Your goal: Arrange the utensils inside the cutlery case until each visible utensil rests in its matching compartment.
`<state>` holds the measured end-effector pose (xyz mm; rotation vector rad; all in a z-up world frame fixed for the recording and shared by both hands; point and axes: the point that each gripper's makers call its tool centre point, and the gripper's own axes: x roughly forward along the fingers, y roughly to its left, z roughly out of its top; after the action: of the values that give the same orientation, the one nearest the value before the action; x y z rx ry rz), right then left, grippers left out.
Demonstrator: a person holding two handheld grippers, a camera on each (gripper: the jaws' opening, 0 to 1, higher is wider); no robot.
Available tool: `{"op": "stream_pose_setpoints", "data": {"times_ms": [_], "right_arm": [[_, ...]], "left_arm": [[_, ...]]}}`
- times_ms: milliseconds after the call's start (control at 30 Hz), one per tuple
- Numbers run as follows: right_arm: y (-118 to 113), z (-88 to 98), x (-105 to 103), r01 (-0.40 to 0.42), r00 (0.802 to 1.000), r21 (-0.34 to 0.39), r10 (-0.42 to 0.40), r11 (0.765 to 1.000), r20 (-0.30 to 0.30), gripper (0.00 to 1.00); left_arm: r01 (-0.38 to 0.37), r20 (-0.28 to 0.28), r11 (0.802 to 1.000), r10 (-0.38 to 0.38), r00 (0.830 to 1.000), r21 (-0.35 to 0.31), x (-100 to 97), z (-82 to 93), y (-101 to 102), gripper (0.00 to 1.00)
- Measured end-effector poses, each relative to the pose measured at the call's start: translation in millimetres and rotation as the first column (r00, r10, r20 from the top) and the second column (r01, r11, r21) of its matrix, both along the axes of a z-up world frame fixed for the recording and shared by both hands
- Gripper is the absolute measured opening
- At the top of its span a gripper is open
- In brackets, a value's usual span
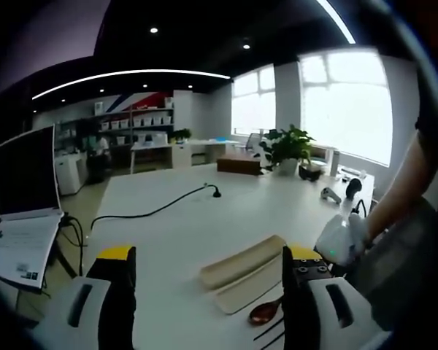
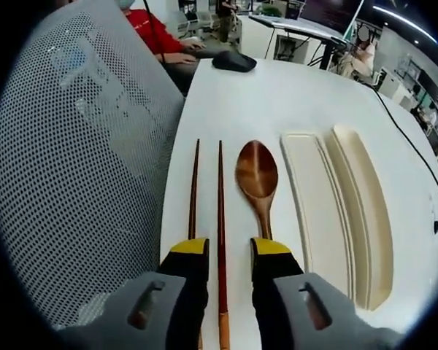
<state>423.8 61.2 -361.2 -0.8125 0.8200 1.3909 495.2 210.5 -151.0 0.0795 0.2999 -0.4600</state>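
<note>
The cream cutlery case (image 2: 310,211) lies open and empty on the white table, its second half (image 2: 369,219) alongside on the right. A brown wooden spoon (image 2: 257,175) lies just left of the case, bowl pointing away. Two dark chopsticks lie left of the spoon. One chopstick (image 2: 220,211) runs between the jaws of my right gripper (image 2: 230,248), which is open and not touching it. The other chopstick (image 2: 194,189) passes outside the left jaw. My left gripper (image 1: 210,254) is open wide, with the case (image 1: 241,271), the spoon bowl (image 1: 266,311) and the chopstick tips (image 1: 269,332) ahead of it.
A grey mesh chair back (image 2: 73,146) stands close on the left of the table edge. A black mouse (image 2: 233,60) and a person in red (image 2: 157,36) are at the far end. A laptop (image 1: 25,179), a black cable (image 1: 153,211) and a potted plant (image 1: 288,146) stand further off.
</note>
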Motion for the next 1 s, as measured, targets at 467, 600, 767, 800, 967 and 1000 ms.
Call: {"op": "stream_pose_setpoints", "data": {"times_ms": [467,600,767,800,967,1000], "right_arm": [[3.5,-0.4,-4.1,-0.011,1.0,-0.013,0.011,1.0,0.008,0.1],[4.3,-0.9,-4.6,-0.016,1.0,-0.018,0.017,1.0,0.012,0.08],[4.2,-1.3,-3.1,-0.011,1.0,-0.017,0.012,1.0,0.017,0.07],[4.1,-1.1,-3.0,-0.004,1.0,-0.018,0.004,1.0,0.012,0.07],[4.3,-1.9,-2.1,-0.011,1.0,-0.018,0.011,1.0,0.013,0.05],[4.6,-1.5,-2.3,-0.013,1.0,-0.018,0.014,1.0,0.014,0.05]], "left_arm": [[-0.002,-0.001,1.0,0.002,1.0,0.005,0.2,-0.1,0.0,0.85],[-0.003,-0.001,1.0,0.003,1.0,0.007,0.6,-0.4,0.4,0.84],[-0.005,0.0,1.0,0.005,1.0,0.006,1.0,-0.1,0.7,0.84],[-0.005,0.0,1.0,0.005,1.0,0.006,1.1,-0.1,0.8,0.84],[-0.003,-0.002,1.0,0.003,1.0,0.009,0.9,-1.0,0.4,0.84],[-0.003,-0.003,1.0,0.003,1.0,0.009,0.9,-1.2,0.3,0.84]]}}
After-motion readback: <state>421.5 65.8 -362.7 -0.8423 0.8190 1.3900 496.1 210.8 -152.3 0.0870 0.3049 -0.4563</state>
